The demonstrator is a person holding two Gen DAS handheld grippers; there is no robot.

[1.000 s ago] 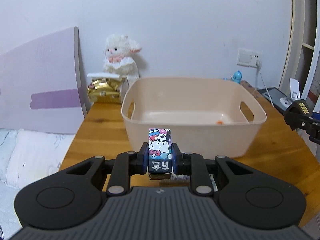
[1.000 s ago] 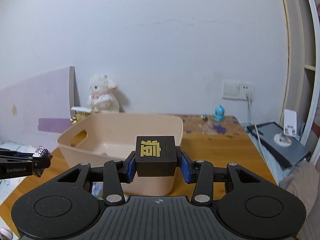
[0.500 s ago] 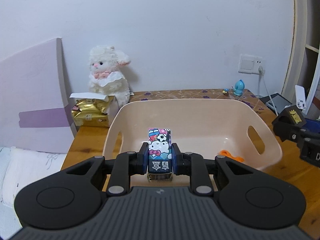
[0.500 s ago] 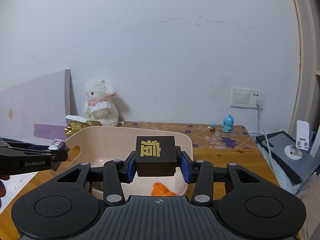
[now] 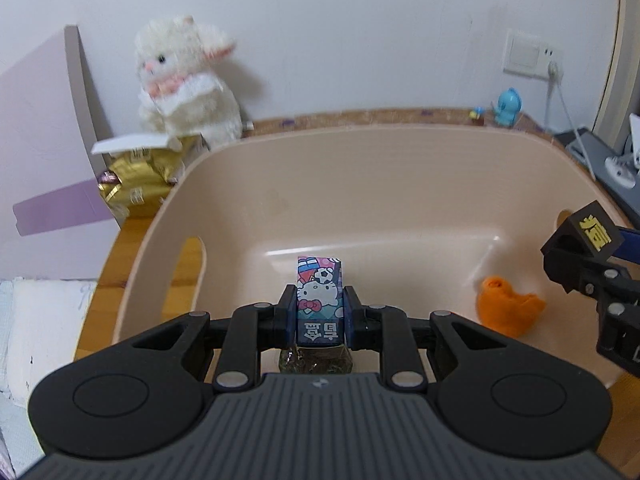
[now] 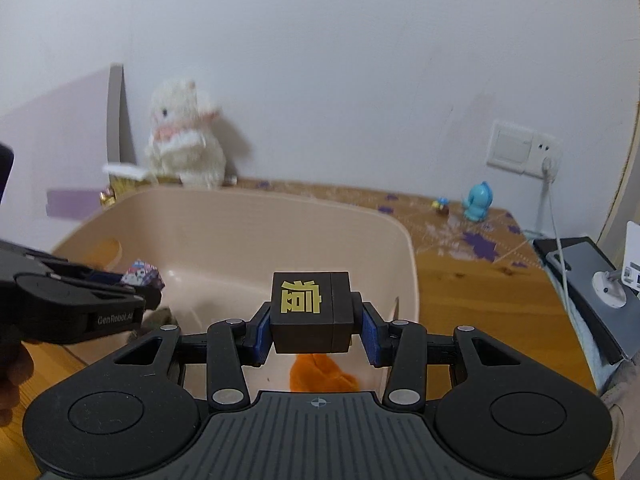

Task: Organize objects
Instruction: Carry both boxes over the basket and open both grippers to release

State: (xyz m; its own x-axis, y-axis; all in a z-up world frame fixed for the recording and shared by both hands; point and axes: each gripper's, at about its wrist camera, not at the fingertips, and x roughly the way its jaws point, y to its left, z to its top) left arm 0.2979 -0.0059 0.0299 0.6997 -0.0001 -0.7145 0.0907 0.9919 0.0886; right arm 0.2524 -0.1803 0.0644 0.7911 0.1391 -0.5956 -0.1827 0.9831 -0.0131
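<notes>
The left tool [image 5: 319, 312] is clamped on a small carton [image 5: 319, 300] printed with a Hello Kitty face, a red bow and a football, plus two white characters seen upside down near its lower end; it hangs over the inside of the beige plastic tub [image 5: 360, 184] that stands on the wooden bench [image 6: 480, 292]. The right tool [image 6: 311, 322] grips a black cube [image 6: 310, 310] bearing one large gold character on its front face, held above the tub's near right corner. Seen from the right wrist, the side of the left tool shows the lettering "GenRobot.AI", and part of the hand carrying it sits at the left edge; the left wrist view shows neither. An orange crumpled item [image 5: 508, 310] lies on the tub floor at the right, directly under the black cube in the right wrist view. Only the left wrist view shows a dark greenish lump [image 5: 316, 360] clearly, below the carton on the tub floor. Behind the tub sit a white plush lamb [image 5: 186, 84] and a gold foil package [image 5: 138, 182] with a white flap; its print is too small to read. A blue figurine [image 6: 478, 200] stands near the wall socket [image 6: 520, 148], and the right wrist view alone shows purple star marks on the bench beside it
</notes>
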